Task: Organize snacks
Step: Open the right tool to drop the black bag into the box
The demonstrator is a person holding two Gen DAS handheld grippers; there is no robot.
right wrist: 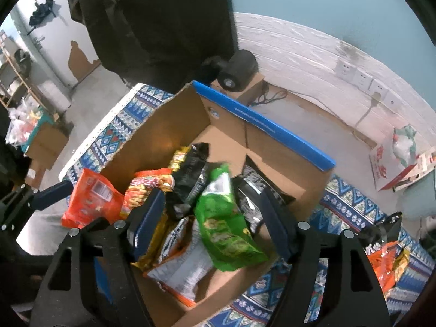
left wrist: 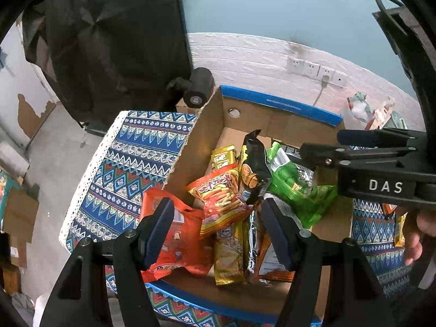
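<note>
Both grippers hover over the snack box (right wrist: 152, 125).
Left gripper (left wrist: 218, 234) and right gripper (right wrist: 211, 223) stand open, nothing pinched; a green packet (right wrist: 226, 223) lies inside the box among other snacks.

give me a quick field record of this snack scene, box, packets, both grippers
container: cardboard box with a blue rim, open on a patterned cloth
in box: green packet, black packet, red-orange stick snack packet, yellow packets
on box edge: orange packet
outside box: more packets on the cloth
left gripper: open, above the box, holds nothing
right gripper: open, green packet between its fingers, not pinched
</note>
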